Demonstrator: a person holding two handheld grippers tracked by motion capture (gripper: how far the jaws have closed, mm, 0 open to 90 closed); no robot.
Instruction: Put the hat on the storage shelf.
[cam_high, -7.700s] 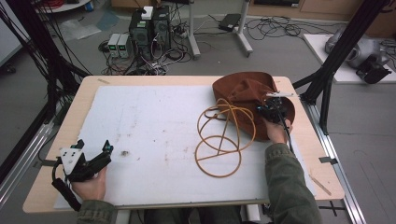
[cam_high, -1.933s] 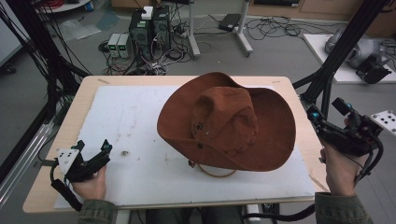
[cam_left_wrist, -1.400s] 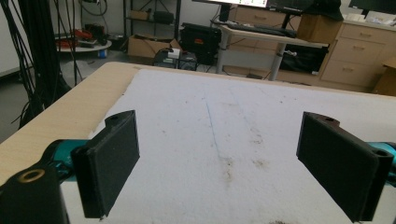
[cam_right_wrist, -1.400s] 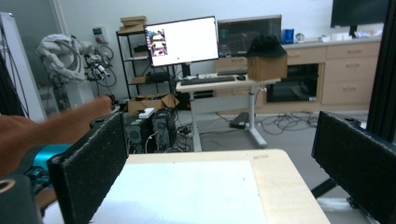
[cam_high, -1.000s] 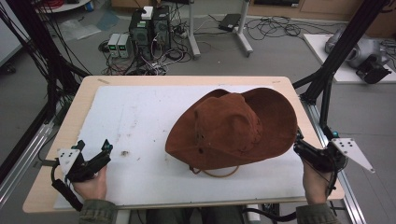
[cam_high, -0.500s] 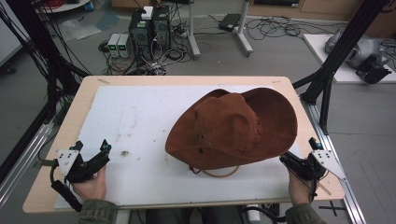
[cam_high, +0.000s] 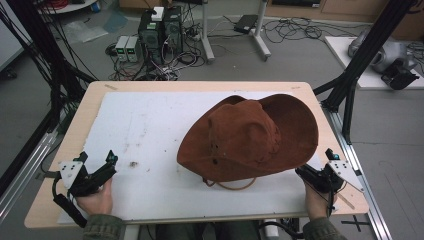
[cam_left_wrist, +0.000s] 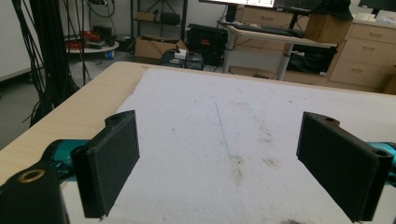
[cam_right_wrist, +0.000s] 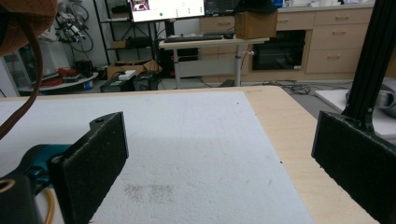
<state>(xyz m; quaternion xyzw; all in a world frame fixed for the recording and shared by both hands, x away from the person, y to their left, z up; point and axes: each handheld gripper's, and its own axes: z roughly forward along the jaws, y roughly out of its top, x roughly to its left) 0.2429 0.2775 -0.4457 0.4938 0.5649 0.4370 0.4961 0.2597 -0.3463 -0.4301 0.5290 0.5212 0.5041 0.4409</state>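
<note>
Hat (cam_high: 250, 137) of brown suede (a cowboy shape, crown up) lies on the white mat (cam_high: 150, 125) covering the worktop (cam_high: 80, 115). Right gripper (cam_high: 312, 175) sits just beside its brim, jaws wide apart and empty; left gripper (cam_high: 100, 172) rests well apart from the hat, likewise spread and empty.

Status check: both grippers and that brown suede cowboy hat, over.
Left gripper open, empty, near-left corner. Right gripper open, empty, beside the brim. Brown suede cowboy hat crown-up on white foam mat, tan cord looping out underneath. Nothing in the way.
</note>
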